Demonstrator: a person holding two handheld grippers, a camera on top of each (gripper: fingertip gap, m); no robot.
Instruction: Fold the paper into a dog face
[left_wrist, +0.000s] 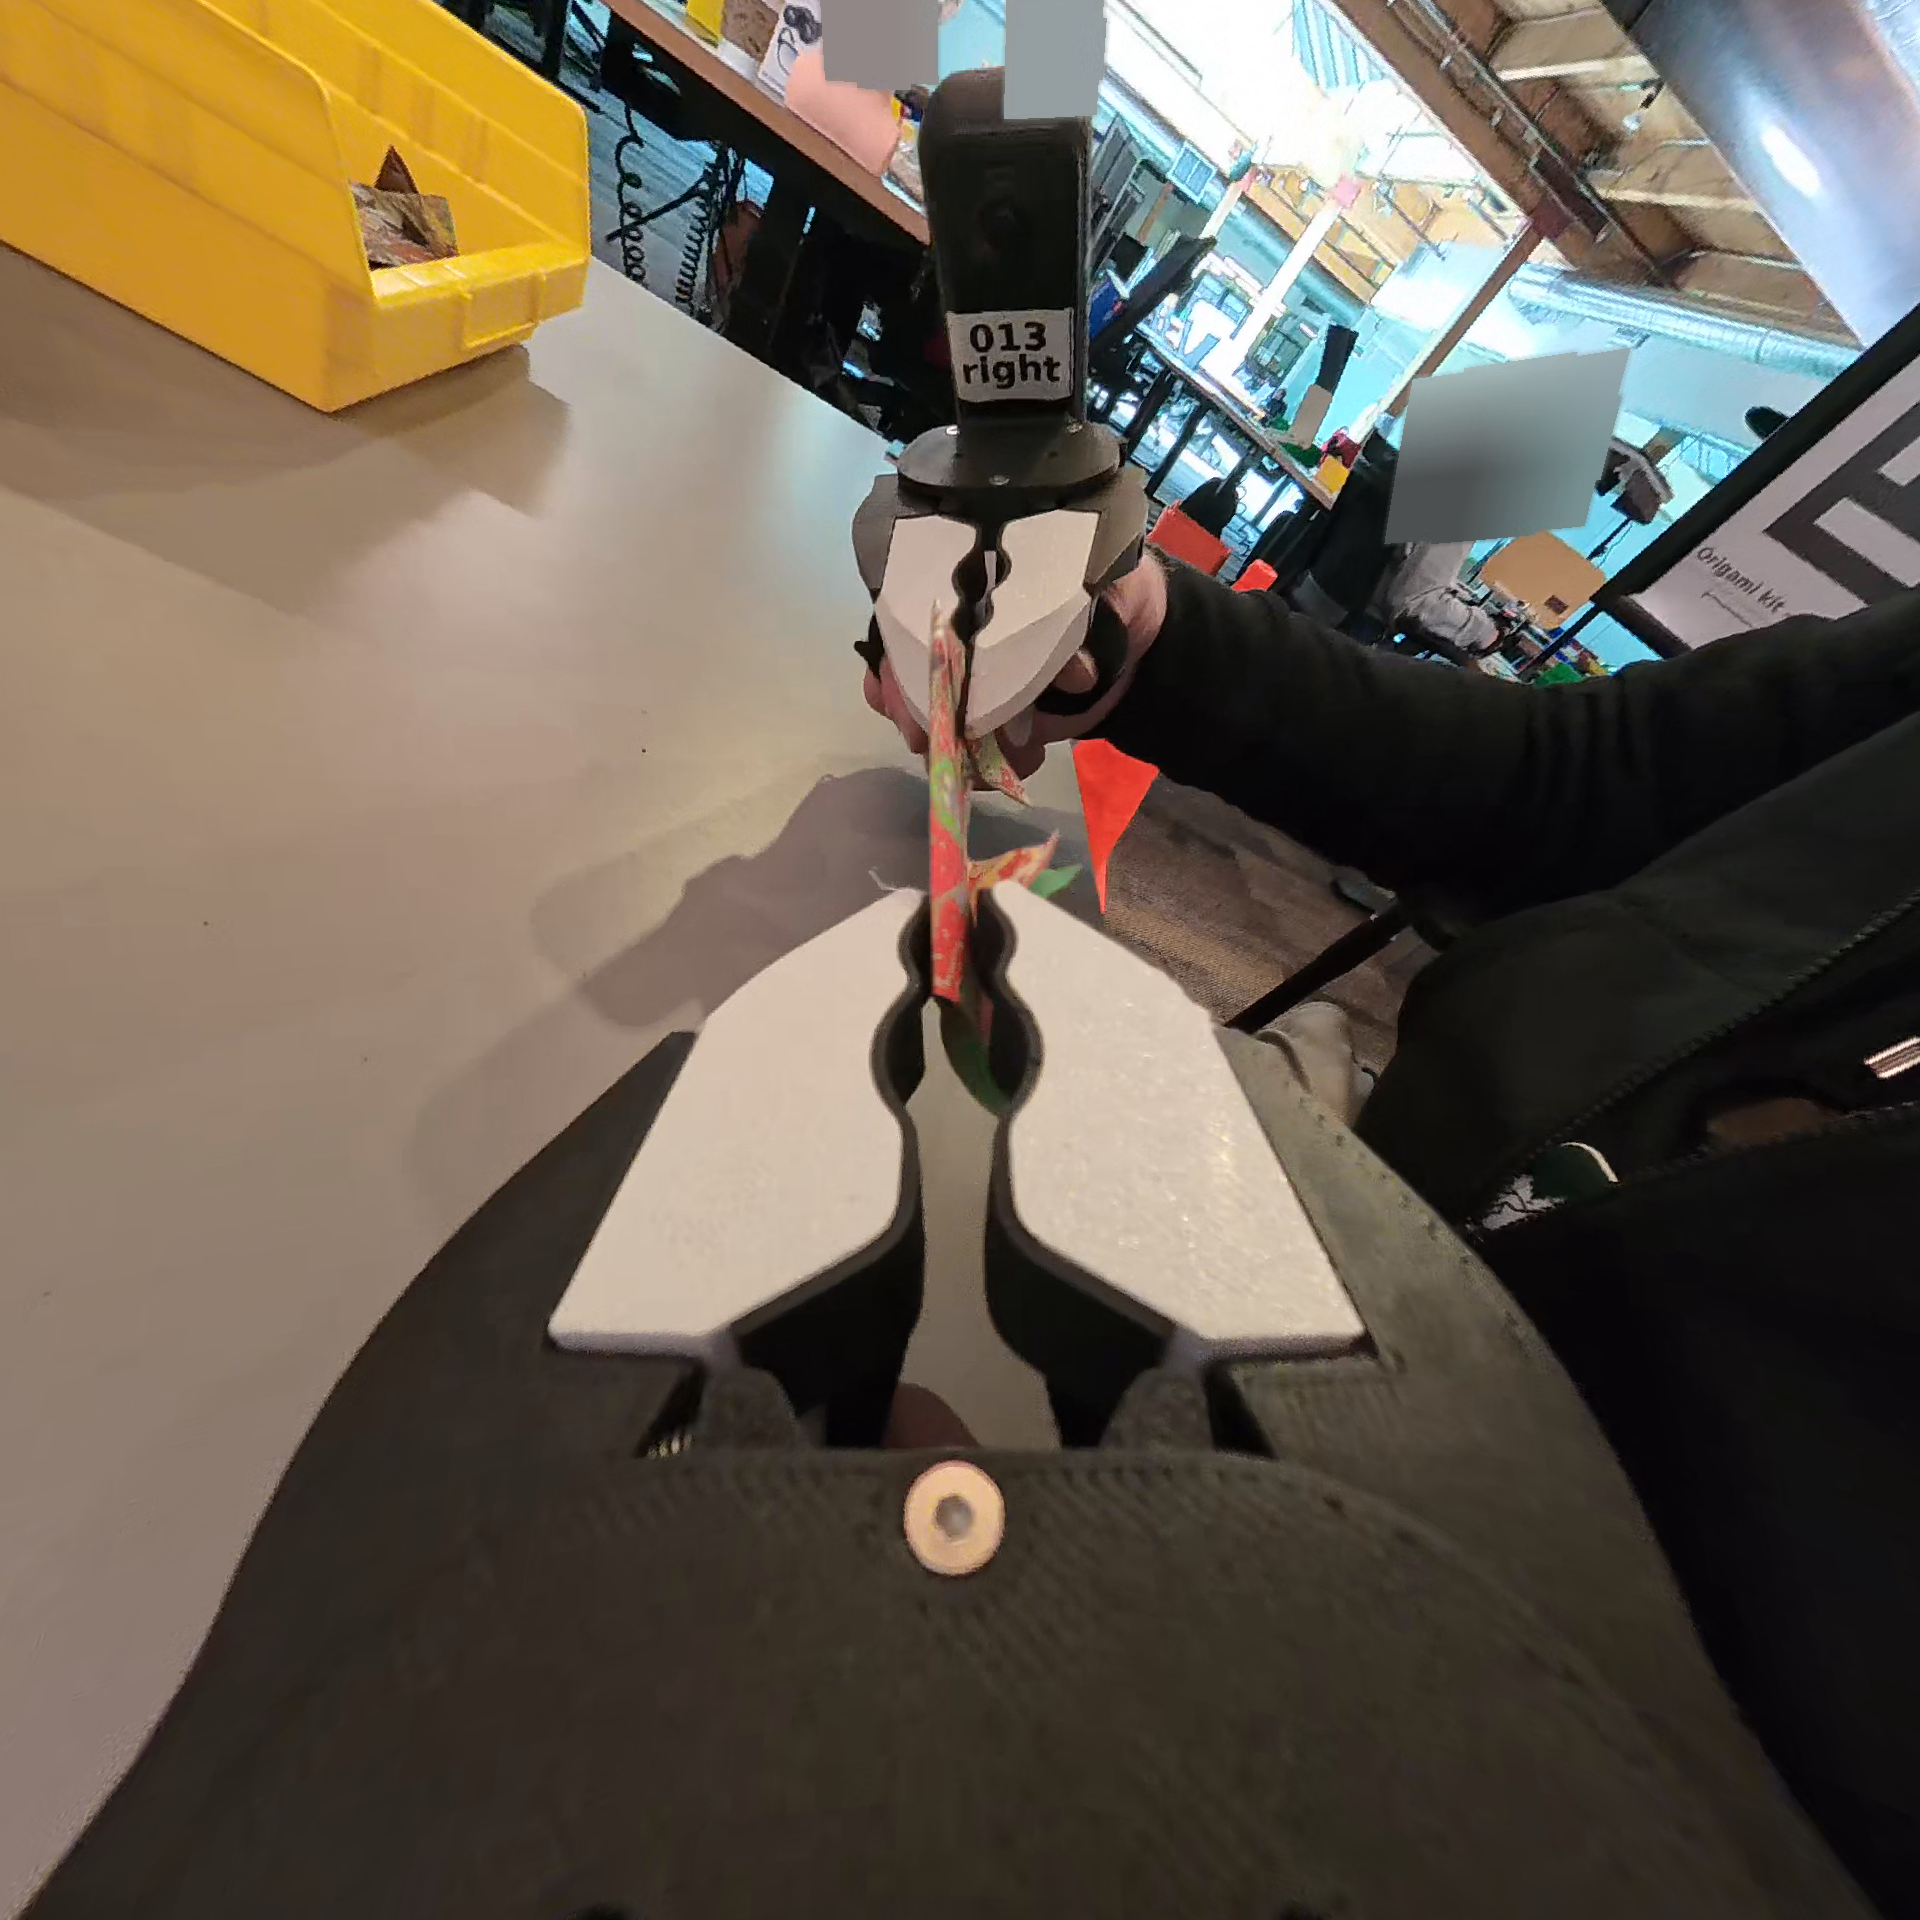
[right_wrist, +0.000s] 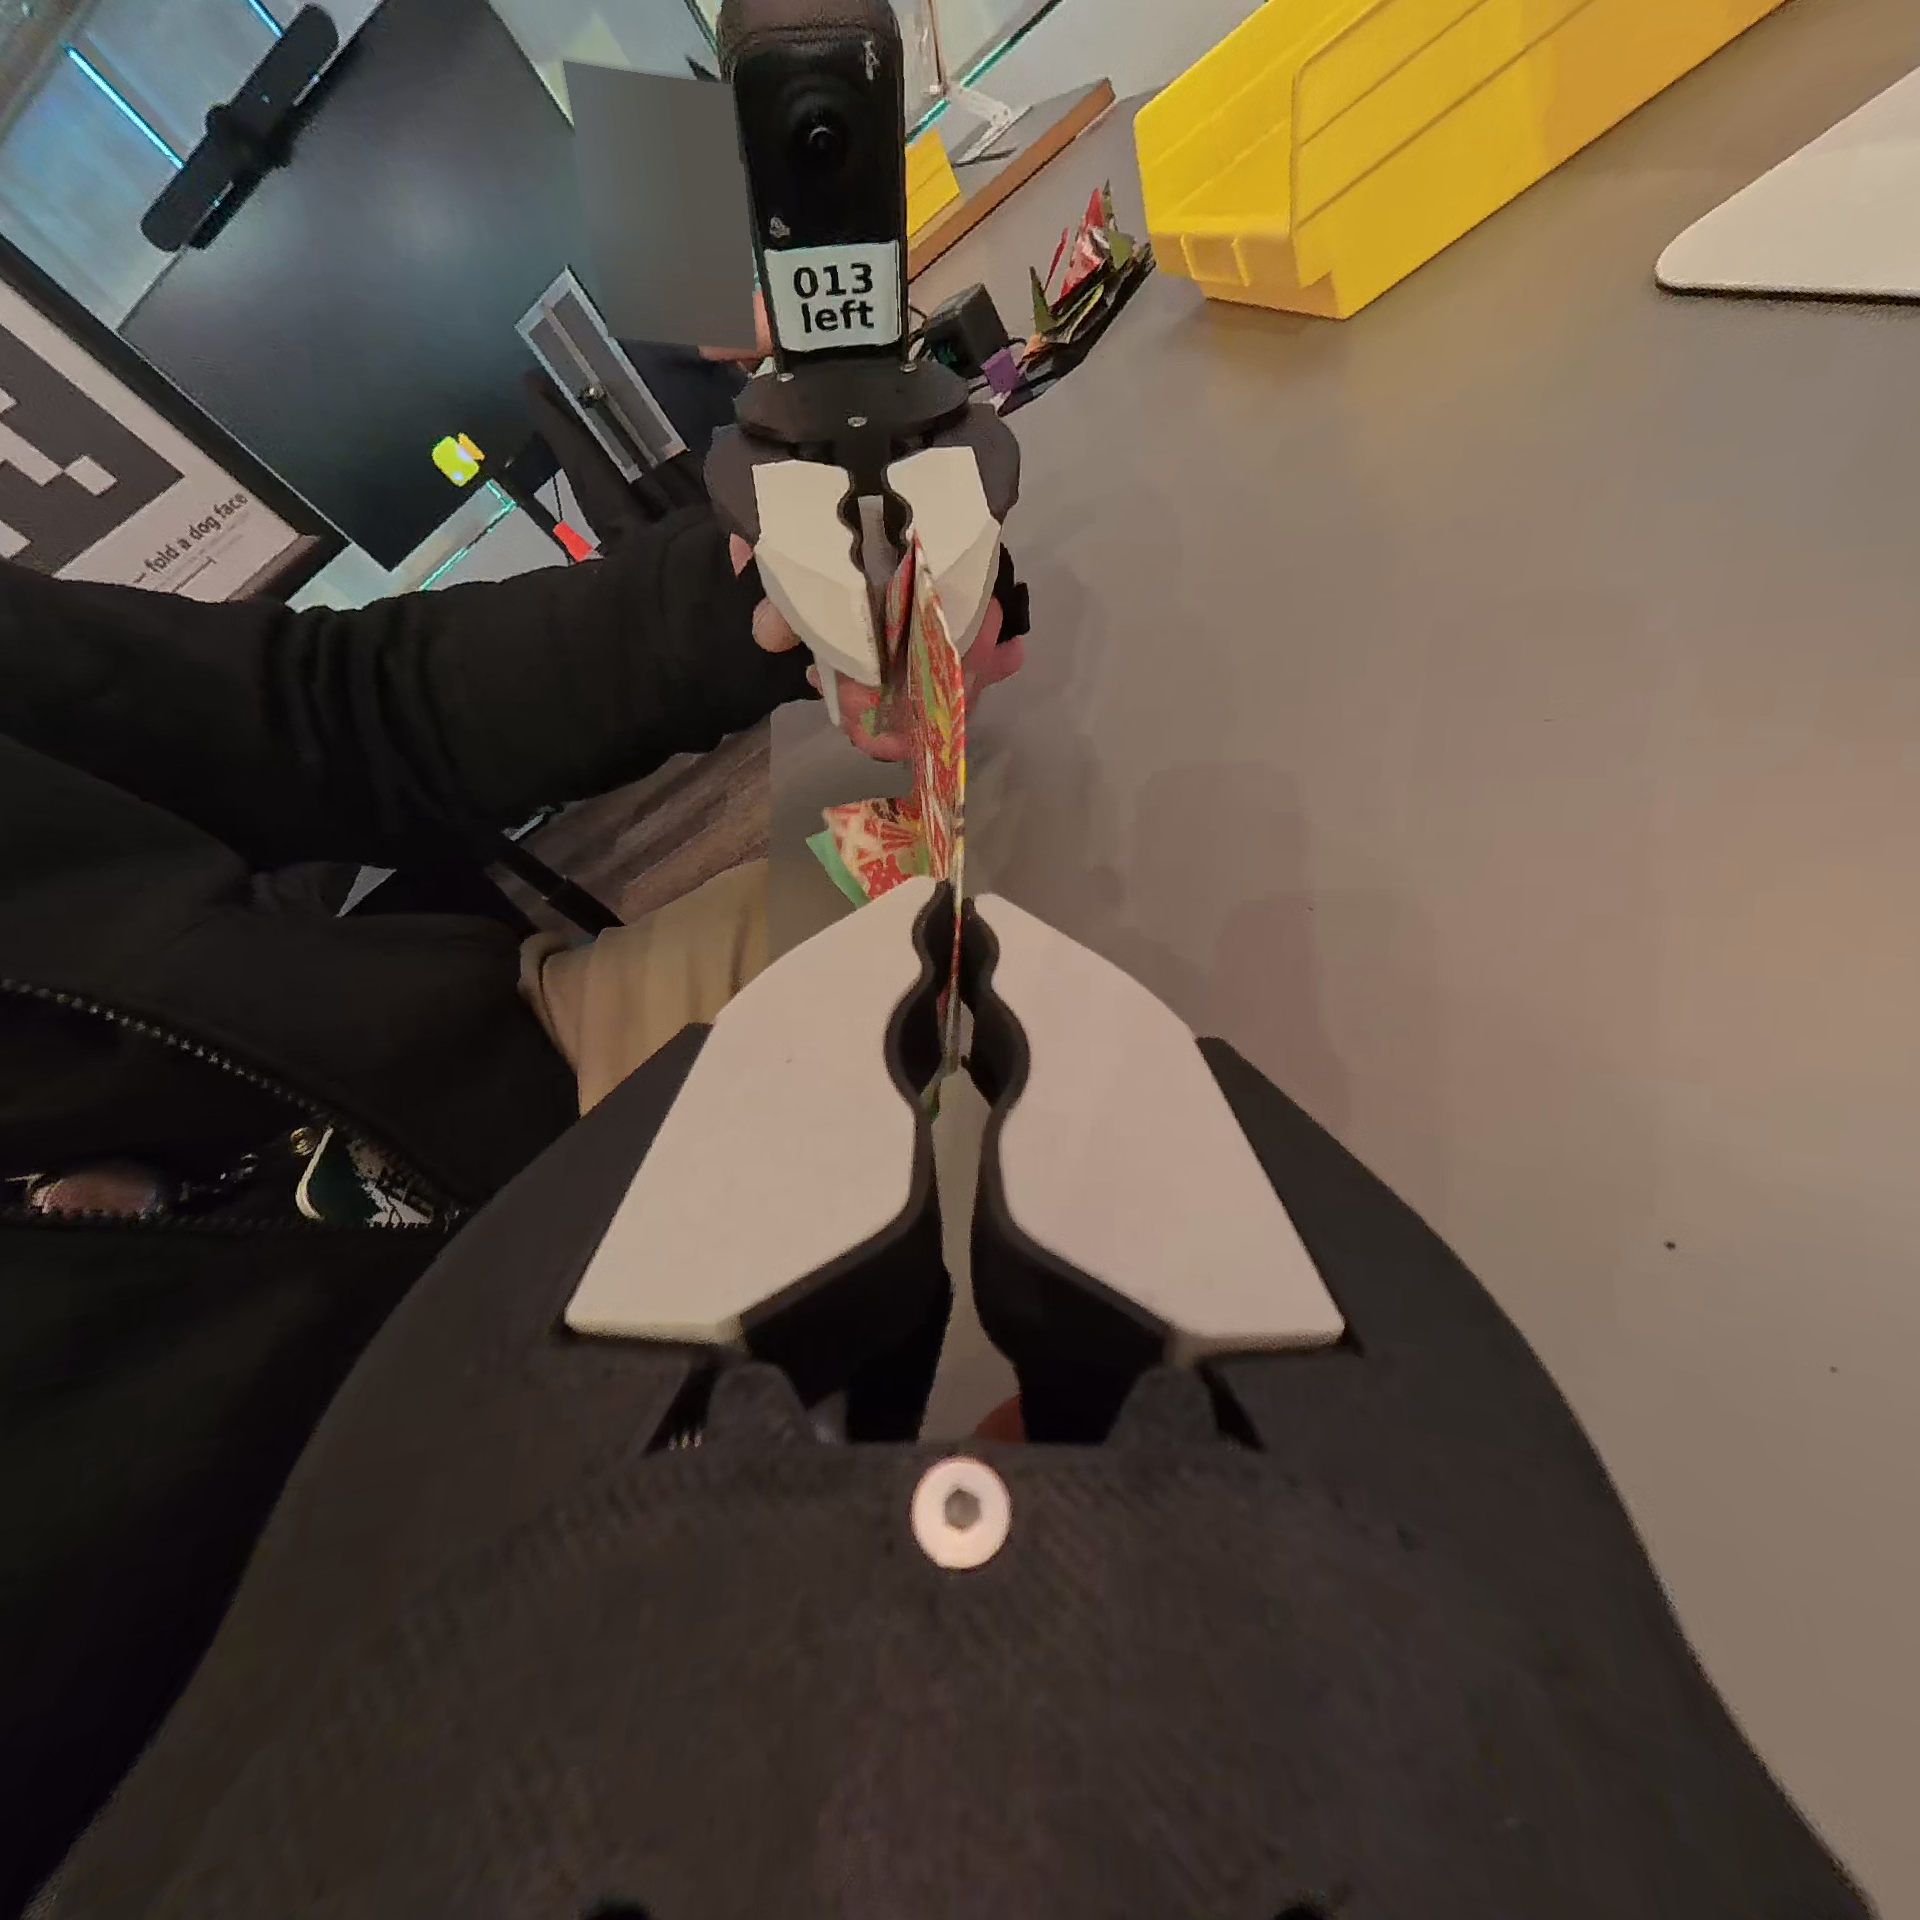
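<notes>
We hold the paper (left_wrist: 948, 894) in the air above the near edge of the table (left_wrist: 312, 831), stretched edge-on between our two grippers. The left gripper (left_wrist: 961, 935) is clenched on one end of it; the right gripper (left_wrist: 961, 675) faces it head-on and is clenched on the other end. From the right side we see the same thing mirrored: the right gripper (right_wrist: 956, 935) pinches the paper (right_wrist: 940, 769) at its fingertips, and the left gripper (right_wrist: 894, 623) bites it farther off.

The relation that matters is the paper's long axis. It runs straight from one pair of fingers to the other, in line with both, so the sheet shows only as a thin red-and-green strip. Small flaps stick out sideways from the strip near each grip, which suggests some folds are already in. Neither gripper is nearer the paper than the other; each has an end, and the free span lies between them, clear of the table.

We judge the next fold will need one end let go or the sheet laid flat on the table, since a taut strip gripped at both ends gives no room to crease. The risk is tearing or a slip if we pull apart.

A yellow bin (left_wrist: 260, 187) sits on the table well beyond the paper, with folded pieces inside.
</notes>
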